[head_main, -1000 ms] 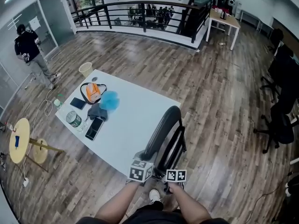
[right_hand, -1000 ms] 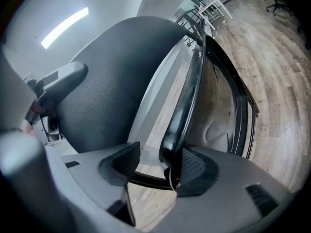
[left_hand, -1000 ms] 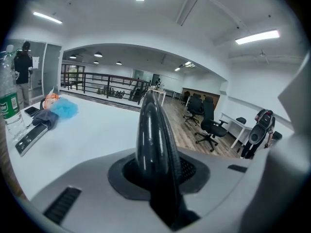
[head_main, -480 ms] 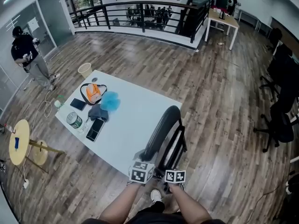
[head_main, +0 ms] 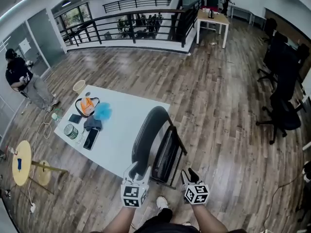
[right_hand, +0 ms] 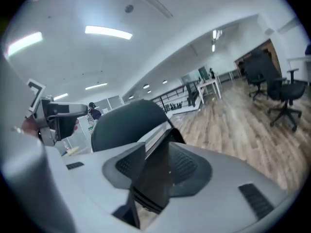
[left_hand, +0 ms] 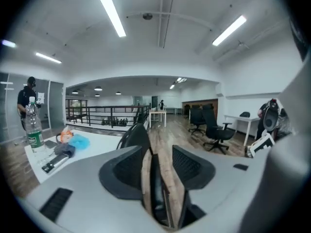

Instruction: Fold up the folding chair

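Observation:
The black folding chair (head_main: 156,142) stands beside the white table (head_main: 121,123), its seat lying close against the curved backrest. My left gripper (head_main: 137,173) hovers just short of the chair's near left corner. Its jaws are opening with nothing between them, and in the left gripper view the chair (left_hand: 134,136) shows edge-on beyond the gap of the left gripper (left_hand: 158,165). My right gripper (head_main: 189,174) is off the chair's near right side, apart from the frame. Its jaws are closing on nothing; the chair's backrest (right_hand: 127,123) and dark seat edge show past the right gripper (right_hand: 156,168).
An orange bag (head_main: 86,106), a blue cloth (head_main: 102,111), a phone (head_main: 90,139) and a can (head_main: 71,131) lie on the table's left end. A round wooden stool (head_main: 21,162) stands at the left. Office chairs (head_main: 282,111) are at the right, and a person (head_main: 22,81) stands far left.
Both grippers have come back off the chair's near edge towards me and moved apart. The left jaws have widened. The head view has shifted, so the chair sits further left.

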Available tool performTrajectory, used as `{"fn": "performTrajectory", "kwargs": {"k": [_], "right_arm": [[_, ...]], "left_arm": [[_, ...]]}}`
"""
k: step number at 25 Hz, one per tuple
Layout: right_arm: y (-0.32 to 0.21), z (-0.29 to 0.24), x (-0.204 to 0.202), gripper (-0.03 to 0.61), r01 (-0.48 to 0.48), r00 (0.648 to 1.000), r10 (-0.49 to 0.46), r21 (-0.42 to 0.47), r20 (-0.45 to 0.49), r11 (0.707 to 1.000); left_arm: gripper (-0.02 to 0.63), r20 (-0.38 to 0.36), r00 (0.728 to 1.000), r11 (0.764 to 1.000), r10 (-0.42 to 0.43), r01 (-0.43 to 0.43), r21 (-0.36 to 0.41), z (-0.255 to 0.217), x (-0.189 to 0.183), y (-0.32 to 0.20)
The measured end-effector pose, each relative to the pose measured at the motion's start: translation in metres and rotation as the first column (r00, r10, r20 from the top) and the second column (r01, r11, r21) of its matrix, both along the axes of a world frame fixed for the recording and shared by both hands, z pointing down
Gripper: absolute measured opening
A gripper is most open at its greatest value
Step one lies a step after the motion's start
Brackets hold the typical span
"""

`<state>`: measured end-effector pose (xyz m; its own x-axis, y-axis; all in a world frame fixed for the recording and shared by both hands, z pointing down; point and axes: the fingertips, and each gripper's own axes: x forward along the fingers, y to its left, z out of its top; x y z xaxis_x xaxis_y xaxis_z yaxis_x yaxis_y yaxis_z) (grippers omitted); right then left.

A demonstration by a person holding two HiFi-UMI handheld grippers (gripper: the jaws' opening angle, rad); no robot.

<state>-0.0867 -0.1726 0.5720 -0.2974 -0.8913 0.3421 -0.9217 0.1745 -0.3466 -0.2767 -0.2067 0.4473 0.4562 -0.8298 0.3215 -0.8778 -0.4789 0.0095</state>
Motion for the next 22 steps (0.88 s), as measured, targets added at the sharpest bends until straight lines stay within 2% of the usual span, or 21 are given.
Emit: {"fn": "performTrajectory", "kwargs": {"k": [1,3,4,6,8,11,16,22], "right_arm": [[0.018,-0.022,0.022,0.119,-0.023,0.999,0.026,0.057,-0.046,0.998],[0.058,-0.065,0.062,0.018,-0.064,0.987,0.086,0.166,-0.134,0.984],[0.079,-0.085,0.08,0.015,-0.084,0.977,0.123,0.218,-0.174,0.972],[0.123,-0.118,0.112,0.014,-0.133,0.939,0.22,0.312,-0.263,0.941],[0.166,-0.139,0.138,0.014,-0.176,0.887,0.312,0.376,-0.341,0.91],[0.22,-0.15,0.161,0.014,-0.217,0.847,0.376,0.399,-0.377,0.891],[0.281,-0.153,0.171,0.014,-0.246,0.851,0.395,0.4,-0.347,0.883],[0.316,-0.167,0.158,0.014,-0.208,0.862,0.37,0.423,-0.348,0.882]], "left_arm": [[0.171,-0.039,0.999,1.0,0.023,-0.023,0.017,-0.007,0.021,0.015],[0.068,-0.103,0.992,0.997,0.076,-0.072,0.042,-0.02,0.063,0.045],[0.005,-0.127,0.986,0.994,0.106,-0.1,0.053,-0.025,0.083,0.06],[0.005,-0.154,0.974,0.985,0.164,-0.155,0.072,-0.031,0.12,0.091],[0.005,-0.168,0.964,0.977,0.207,-0.196,0.08,-0.031,0.15,0.123],[0.005,-0.186,0.951,0.968,0.247,-0.235,0.085,-0.03,0.179,0.171],[0.005,-0.19,0.942,0.96,0.276,-0.263,0.092,-0.028,0.201,0.236],[0.005,-0.167,0.943,0.957,0.286,-0.275,0.089,-0.029,0.202,0.281]]}}
